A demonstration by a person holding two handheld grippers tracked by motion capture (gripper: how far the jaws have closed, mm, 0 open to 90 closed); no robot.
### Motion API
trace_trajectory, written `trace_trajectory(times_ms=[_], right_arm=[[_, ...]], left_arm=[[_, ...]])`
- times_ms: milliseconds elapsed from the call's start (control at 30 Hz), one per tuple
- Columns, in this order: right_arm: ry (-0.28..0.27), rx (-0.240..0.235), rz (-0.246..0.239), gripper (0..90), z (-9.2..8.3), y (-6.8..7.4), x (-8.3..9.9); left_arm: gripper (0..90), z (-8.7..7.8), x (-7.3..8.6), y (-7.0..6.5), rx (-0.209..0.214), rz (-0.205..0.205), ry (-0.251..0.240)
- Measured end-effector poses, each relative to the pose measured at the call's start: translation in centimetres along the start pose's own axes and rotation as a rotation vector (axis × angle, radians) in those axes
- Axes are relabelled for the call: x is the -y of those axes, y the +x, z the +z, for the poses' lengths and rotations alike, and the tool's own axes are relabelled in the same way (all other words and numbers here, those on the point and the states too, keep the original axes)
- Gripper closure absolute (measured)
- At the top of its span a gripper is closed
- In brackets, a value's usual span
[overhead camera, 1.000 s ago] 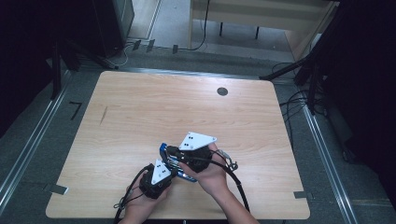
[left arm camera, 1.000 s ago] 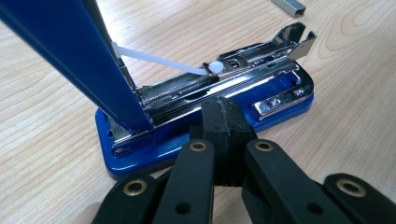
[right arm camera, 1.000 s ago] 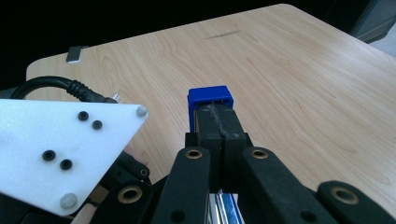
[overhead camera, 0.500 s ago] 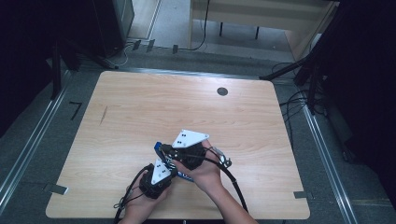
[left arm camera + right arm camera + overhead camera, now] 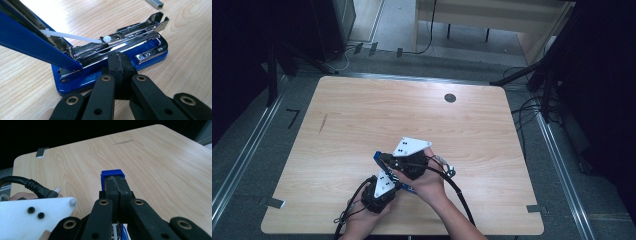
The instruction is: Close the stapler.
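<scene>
Near the front edge of the counter [image 5: 362,115], just ahead of your hands, lies the blue stapler [image 5: 110,65], swung open. Its base sits flat on the wood, and its long axis runs from the hinge end to the chrome magazine tip, which points away from your left hand-held gripper [image 5: 121,65] and off to the right in the left gripper view. A white plastic rod [image 5: 75,37] stretches from the raised blue top arm [image 5: 32,42] down to the magazine. Beyond the stapler's far tip, apart from it, a small strip of staples [image 5: 154,3] rests on the counter.

Your left hand-held gripper has its jaws pressed together, touching the stapler's near side at the base; whether anything is pinched between them you cannot tell. Your right hand-held gripper [image 5: 116,186] is clamped narrow on the blue top arm, whose end [image 5: 112,173] pokes out past the jaw tips, pointing across the counter away from the stapler's base.
</scene>
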State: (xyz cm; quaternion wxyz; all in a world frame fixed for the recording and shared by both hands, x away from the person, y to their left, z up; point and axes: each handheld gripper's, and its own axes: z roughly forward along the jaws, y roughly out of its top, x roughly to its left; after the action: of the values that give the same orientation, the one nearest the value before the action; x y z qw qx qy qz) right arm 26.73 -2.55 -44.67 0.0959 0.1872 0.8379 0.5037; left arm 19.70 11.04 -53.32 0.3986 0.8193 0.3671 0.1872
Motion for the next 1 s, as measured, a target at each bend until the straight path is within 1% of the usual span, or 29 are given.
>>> trace_trajectory(times_ms=[233, 433, 467, 667, 800, 833, 1000], right_arm=[[-0.002, -0.010, 0.004, 90.0, 0.6, -0.1, 0.0], [0.026, -0.009, 0.003, 90.0, 1.3, -0.1, 0.1], [0.043, -0.009, -0.004, 90.0, 1.6, -0.1, 0.2], [0.051, -0.021, 0.006, 90.0, 2.1, -0.3, 0.4], [0.069, -0.024, 0.005, 90.0, 2.5, -0.3, 0.6], [0.078, -0.027, 0.002, 90.0, 2.7, -0.4, 0.7], [0.092, -0.046, 0.009, 90.0, 3.3, -0.6, 1.0]], left_arm=[[90.0, 0.0, 0.0, 0.0, -0.001, 0.001, 0.000], [90.0, 0.0, 0.0, 0.0, 0.001, 0.002, 0.002], [90.0, 0.0, 0.0, 0.0, 0.001, 0.003, 0.002], [90.0, 0.0, 0.0, 0.0, -0.001, 0.004, 0.002], [90.0, 0.0, 0.0, 0.0, 0.000, 0.005, 0.003], [90.0, 0.0, 0.0, 0.0, -0.001, 0.006, 0.004], [90.0, 0.0, 0.0, 0.0, -0.003, 0.009, 0.004]])
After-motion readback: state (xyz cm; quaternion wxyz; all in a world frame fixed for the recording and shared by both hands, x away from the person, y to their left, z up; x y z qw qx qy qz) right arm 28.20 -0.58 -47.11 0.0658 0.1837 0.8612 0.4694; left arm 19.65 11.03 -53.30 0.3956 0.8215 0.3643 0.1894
